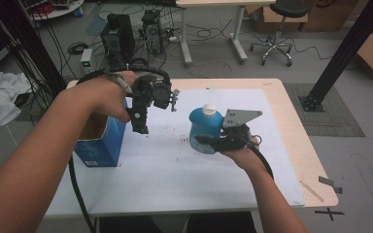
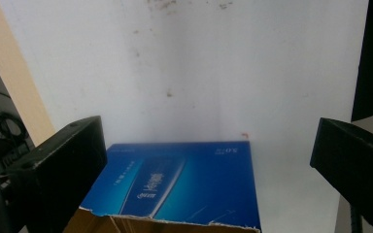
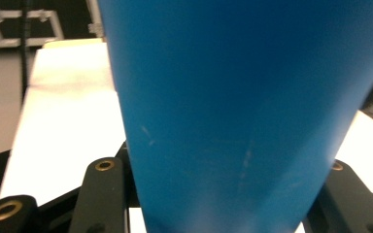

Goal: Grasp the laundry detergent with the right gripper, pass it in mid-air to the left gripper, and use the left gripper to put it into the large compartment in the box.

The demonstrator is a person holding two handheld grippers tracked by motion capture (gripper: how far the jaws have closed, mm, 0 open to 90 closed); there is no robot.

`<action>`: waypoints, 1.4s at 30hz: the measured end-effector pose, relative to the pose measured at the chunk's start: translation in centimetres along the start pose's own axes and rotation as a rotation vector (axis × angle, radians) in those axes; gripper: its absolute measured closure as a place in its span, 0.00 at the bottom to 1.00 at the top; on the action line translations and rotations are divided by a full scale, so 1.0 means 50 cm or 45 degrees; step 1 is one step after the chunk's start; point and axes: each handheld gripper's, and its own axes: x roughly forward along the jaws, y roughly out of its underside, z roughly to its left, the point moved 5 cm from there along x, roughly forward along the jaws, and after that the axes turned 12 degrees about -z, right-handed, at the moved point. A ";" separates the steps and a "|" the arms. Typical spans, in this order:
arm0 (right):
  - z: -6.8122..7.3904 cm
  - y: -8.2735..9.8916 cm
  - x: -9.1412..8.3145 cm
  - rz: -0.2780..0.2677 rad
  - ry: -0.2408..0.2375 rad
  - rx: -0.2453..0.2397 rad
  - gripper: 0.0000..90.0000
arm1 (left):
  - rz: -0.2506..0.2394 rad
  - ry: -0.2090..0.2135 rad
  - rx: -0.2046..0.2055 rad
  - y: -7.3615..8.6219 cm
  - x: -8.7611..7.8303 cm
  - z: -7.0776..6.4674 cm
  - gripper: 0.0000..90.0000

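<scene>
Blue bottle [image 1: 205, 130] clamped between right gripper [image 1: 209, 141] jaws, above table [image 1: 184, 170]

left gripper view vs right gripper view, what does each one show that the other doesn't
Left gripper view alone: the open blue box with its torn top edge, between the left gripper's wide-apart jaws. Right gripper view alone: the blue bottle, close up, clamped in the right gripper. Both: the white table cover.
</scene>
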 end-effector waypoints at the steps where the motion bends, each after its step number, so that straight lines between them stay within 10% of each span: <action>1: 0.002 -0.008 0.002 0.001 -0.023 -0.008 0.53 | 0.006 0.002 0.002 -0.002 -0.001 -0.001 0.00; 16: 0.066 -0.039 0.070 0.079 -0.334 -0.108 0.53 | -0.029 0.067 -0.012 -0.010 0.002 -0.019 0.00; 42: 0.139 0.013 0.198 0.030 -0.463 -0.039 0.53 | -0.104 0.227 -0.073 0.000 0.078 -0.084 0.00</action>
